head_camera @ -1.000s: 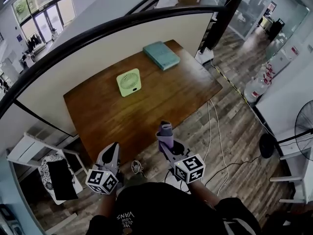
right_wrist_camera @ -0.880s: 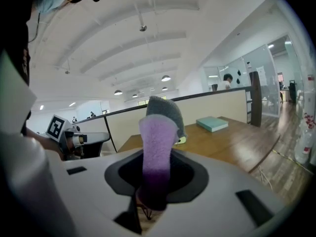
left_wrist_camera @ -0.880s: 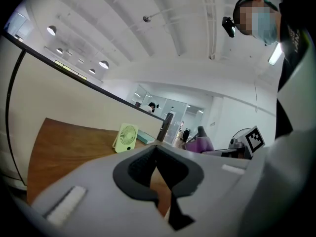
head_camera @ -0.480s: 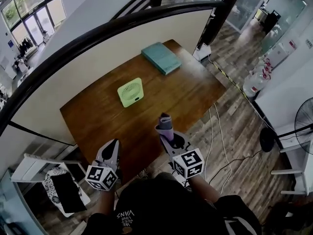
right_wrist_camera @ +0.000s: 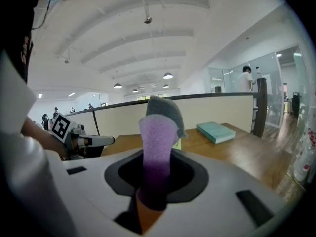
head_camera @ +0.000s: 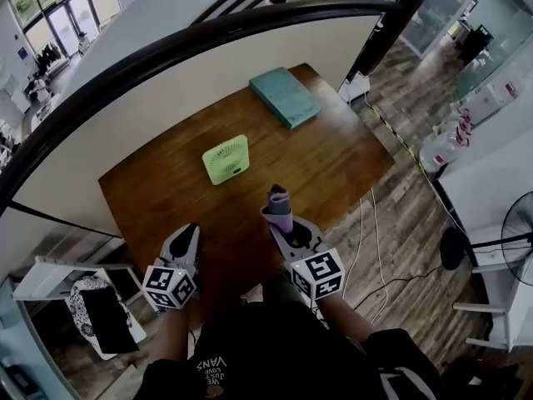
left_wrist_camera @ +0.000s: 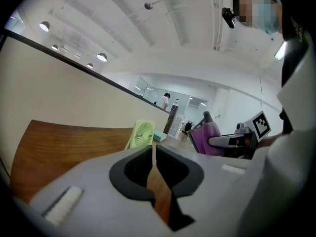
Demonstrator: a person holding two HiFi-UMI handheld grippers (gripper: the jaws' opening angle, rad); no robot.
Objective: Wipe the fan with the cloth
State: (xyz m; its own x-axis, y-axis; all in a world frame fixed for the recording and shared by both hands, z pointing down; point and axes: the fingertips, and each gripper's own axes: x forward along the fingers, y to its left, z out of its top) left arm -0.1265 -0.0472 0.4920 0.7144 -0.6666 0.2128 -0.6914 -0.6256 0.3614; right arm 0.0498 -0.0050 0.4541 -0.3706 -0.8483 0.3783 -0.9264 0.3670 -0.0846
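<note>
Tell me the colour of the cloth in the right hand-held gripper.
Purple with a grey tip; the cloth shows best in the right gripper view.

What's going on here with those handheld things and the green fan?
A person at a wooden table holds a gripper in each hand. The right gripper grips a purple cloth; the left gripper is shut and empty. The green fan stands untouched ahead of both, so wiping hasn't begun.

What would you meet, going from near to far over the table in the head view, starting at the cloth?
cloth → fan → book → partition
</note>
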